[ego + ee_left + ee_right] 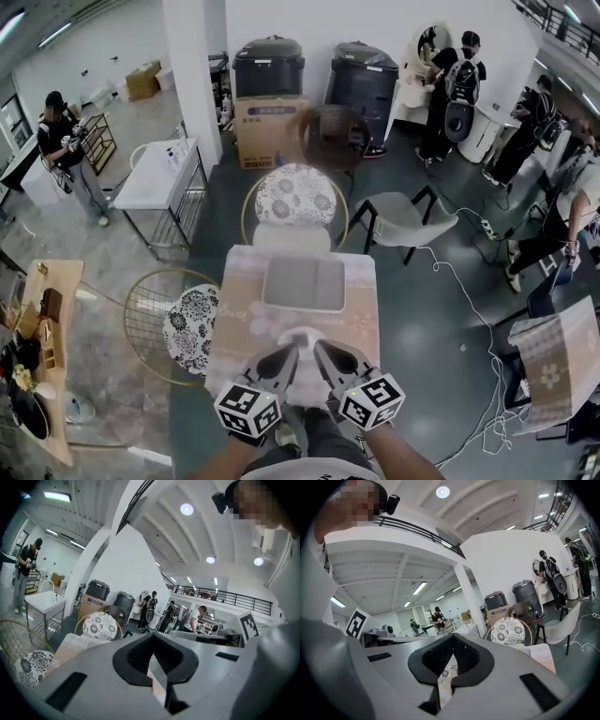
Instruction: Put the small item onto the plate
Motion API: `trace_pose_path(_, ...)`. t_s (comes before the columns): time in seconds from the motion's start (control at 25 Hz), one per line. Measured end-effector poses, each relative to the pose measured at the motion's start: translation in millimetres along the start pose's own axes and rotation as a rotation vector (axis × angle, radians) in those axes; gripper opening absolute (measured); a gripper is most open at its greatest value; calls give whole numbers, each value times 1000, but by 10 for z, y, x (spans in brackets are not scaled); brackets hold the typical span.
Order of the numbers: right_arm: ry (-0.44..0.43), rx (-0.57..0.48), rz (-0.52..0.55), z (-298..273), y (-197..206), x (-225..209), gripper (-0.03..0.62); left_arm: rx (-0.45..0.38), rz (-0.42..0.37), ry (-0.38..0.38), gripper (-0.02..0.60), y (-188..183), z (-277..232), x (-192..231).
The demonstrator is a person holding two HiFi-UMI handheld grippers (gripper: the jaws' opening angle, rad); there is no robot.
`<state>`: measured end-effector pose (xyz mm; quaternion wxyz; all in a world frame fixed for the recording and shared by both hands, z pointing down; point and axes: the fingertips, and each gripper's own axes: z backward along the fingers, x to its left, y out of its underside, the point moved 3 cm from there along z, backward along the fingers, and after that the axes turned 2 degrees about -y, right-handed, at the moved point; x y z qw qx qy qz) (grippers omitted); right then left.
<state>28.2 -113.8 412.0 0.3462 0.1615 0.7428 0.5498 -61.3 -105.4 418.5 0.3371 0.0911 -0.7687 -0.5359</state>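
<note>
A grey rectangular plate [303,283] lies in the middle of the small pink-topped table [361,319]. Both grippers hover side by side over the table's near edge, tips pointing toward the plate and a little short of it. My left gripper [291,351] is shut with nothing in it; in the left gripper view its jaws [153,638] meet at the tips. My right gripper [320,348] looks the same, jaws [453,637] closed and empty. A white rounded thing [302,337] shows between and under the tips; I cannot tell what it is. No small item is clearly visible.
A floral-cushioned wire chair [295,195] stands behind the table and another [190,326] at its left. A pale chair [403,217] is at the back right, with a cable [473,309] across the floor. Boxes, bins and several people stand farther off.
</note>
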Motion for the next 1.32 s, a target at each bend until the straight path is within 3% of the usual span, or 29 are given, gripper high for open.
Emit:
trace_pose_path(0.48,27,-36,105,216,-218,342,14,-37,-70,30,3,-155,250,-277)
trace_pose_path(1.32,44,-35,122,355,-149,459,12,-33,-61,34,3,-79,355,-336)
